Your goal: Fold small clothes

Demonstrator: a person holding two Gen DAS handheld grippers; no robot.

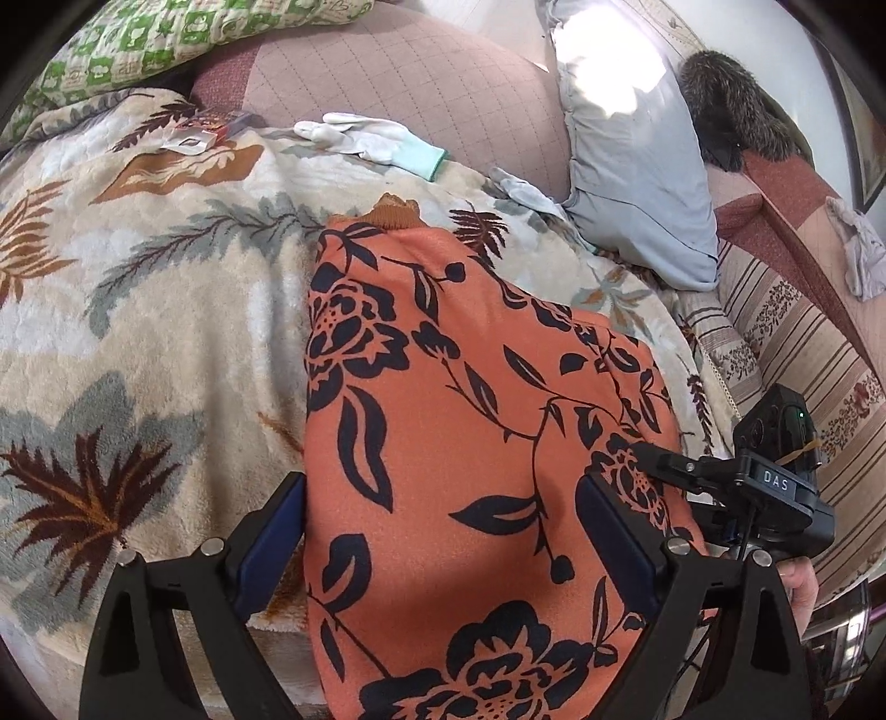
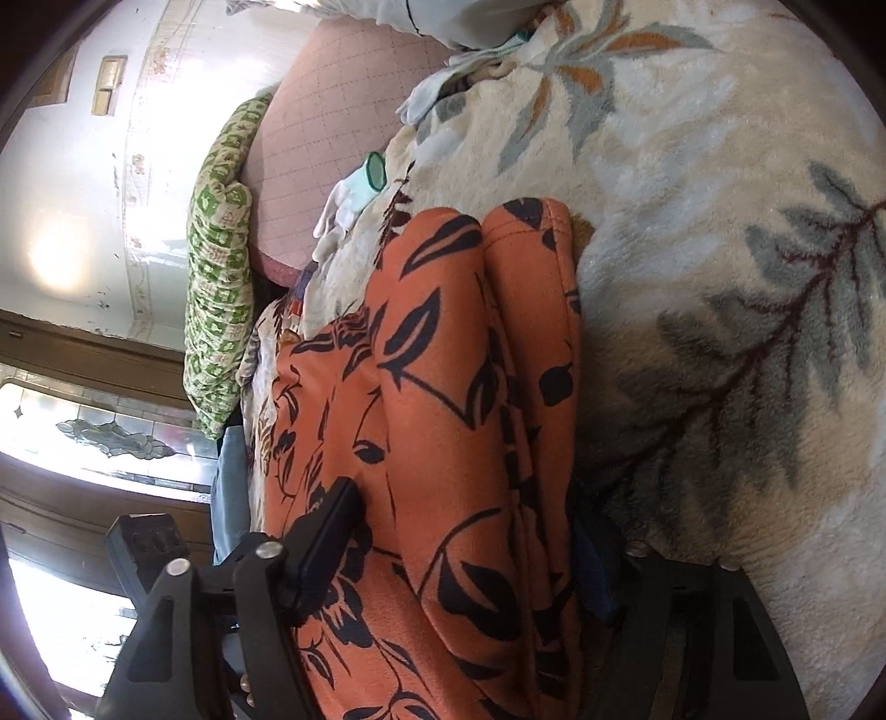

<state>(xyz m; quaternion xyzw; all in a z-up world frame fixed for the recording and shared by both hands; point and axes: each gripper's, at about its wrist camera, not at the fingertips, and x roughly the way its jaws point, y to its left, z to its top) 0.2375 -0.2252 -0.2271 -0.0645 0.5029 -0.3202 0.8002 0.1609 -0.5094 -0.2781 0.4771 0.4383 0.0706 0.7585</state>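
Note:
An orange garment with a dark flower print (image 1: 443, 387) lies lengthwise on a cream fleece blanket with leaf patterns (image 1: 138, 310). My left gripper (image 1: 443, 534) stands open over its near end, the left pad at the cloth's left edge and the right pad above the print. At the garment's right edge sits my right gripper (image 1: 659, 462), one finger lying on top of the cloth. In the right wrist view the bunched garment (image 2: 470, 387) fills the gap of the right gripper (image 2: 459, 548). Its jaws stand wide apart and cloth partly hides the right finger.
White gloves with a green cuff (image 1: 376, 141) and a small packet (image 1: 205, 133) lie at the blanket's far edge. A grey-blue pillow (image 1: 637, 183), a pink quilted cushion (image 1: 398, 72) and a green patterned quilt (image 1: 138, 50) stand behind. A striped sofa cover (image 1: 786, 343) runs along the right.

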